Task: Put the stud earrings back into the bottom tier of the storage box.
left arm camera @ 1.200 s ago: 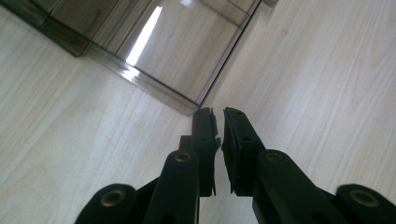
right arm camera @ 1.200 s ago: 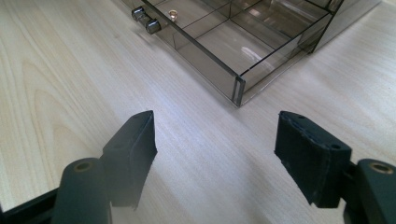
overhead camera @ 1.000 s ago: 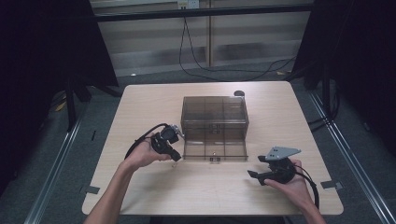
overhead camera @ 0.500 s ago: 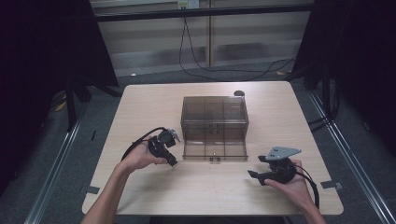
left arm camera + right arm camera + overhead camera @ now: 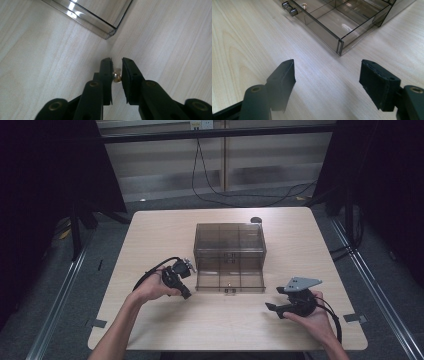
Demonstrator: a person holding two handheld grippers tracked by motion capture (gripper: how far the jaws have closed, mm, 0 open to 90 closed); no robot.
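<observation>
A smoky clear drawer cabinet [image 5: 229, 239] stands mid-table with its bottom drawer [image 5: 230, 281] pulled out toward me. My left gripper [image 5: 186, 293] hovers just left of the drawer's front-left corner [image 5: 110, 33]. It [image 5: 116, 60] is shut on a small shiny metal piece [image 5: 117, 76] pinched between its pads. My right gripper [image 5: 274, 299] rests low over the table, to the right of the drawer's front. Its jaws [image 5: 327, 65] stand wide apart with nothing between them. Ahead of it I see the drawer's corner [image 5: 340, 46], its knob [image 5: 289, 9] and a small gold piece [image 5: 304, 5] inside the drawer.
A small dark round object [image 5: 256, 220] lies behind the cabinet near the table's [image 5: 150, 235] far edge. Cables run across the floor beyond the table. Bare wood lies to the left, right and front of the cabinet.
The left gripper has shifted a little toward the near edge beside the drawer, still holding the small piece. The right gripper has stayed put.
</observation>
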